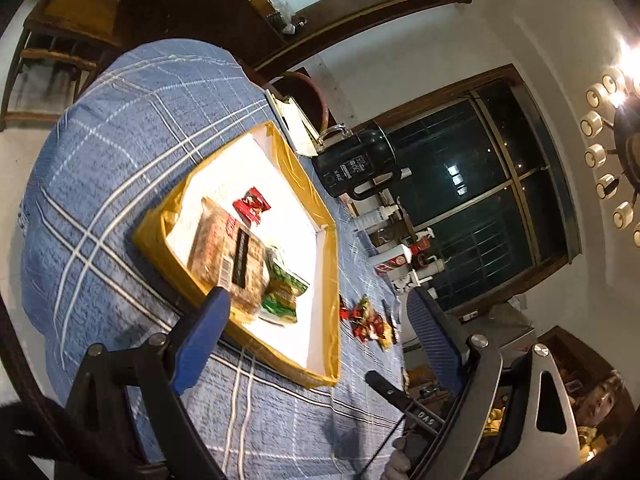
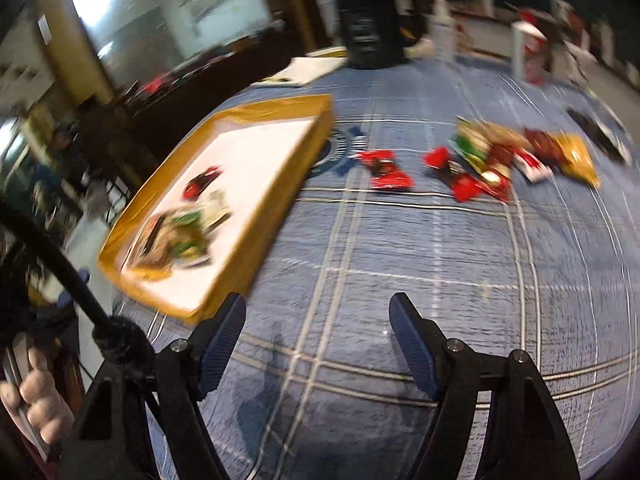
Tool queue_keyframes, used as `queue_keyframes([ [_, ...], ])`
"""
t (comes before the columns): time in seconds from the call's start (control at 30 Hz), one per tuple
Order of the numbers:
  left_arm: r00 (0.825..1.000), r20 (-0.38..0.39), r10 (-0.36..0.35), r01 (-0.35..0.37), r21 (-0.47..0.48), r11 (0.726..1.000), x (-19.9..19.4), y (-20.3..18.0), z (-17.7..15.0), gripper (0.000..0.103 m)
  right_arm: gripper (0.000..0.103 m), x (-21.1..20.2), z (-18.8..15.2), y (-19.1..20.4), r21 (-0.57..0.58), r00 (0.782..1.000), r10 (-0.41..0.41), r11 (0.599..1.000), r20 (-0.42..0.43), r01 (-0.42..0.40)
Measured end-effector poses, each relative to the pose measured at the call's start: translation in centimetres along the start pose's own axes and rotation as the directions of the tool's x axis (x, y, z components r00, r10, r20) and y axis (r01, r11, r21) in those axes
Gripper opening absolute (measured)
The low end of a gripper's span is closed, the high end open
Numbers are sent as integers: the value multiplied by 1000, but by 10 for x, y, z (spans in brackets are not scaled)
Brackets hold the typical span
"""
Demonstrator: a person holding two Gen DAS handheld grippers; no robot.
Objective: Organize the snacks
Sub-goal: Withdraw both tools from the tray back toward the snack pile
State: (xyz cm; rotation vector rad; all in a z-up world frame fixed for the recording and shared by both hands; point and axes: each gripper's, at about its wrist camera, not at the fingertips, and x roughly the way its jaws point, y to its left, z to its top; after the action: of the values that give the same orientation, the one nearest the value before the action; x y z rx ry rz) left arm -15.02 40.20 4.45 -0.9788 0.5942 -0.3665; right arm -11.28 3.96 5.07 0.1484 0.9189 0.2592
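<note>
A: Left gripper (image 1: 320,320) is spread, empty, above the yellow tray (image 1: 326,280) holding a brown packet (image 1: 228,252).

B: Right gripper (image 2: 318,344) is spread too; only its view shows the loose snacks (image 2: 496,160) right of the tray.

A table under a blue plaid cloth (image 1: 132,128) stands before a dark-framed window (image 1: 476,200) in a white wall (image 1: 420,60). A lit chandelier (image 1: 616,136) hangs overhead. A wooden chair (image 1: 60,48) stands beyond the table.
</note>
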Motion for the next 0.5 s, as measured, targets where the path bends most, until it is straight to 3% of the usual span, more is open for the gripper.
queue_keyframes([
  [0.27, 996, -7, 88, -88, 54, 995, 10, -8, -13, 90, 72, 0, -3, -13, 41, 1000, -14, 999, 9, 14],
  [0.5, 985, 9, 172, -172, 125, 977, 16, -35, -27, 90, 71, -11, 12, -53, 109, 999, -4, 994, 50, -1],
])
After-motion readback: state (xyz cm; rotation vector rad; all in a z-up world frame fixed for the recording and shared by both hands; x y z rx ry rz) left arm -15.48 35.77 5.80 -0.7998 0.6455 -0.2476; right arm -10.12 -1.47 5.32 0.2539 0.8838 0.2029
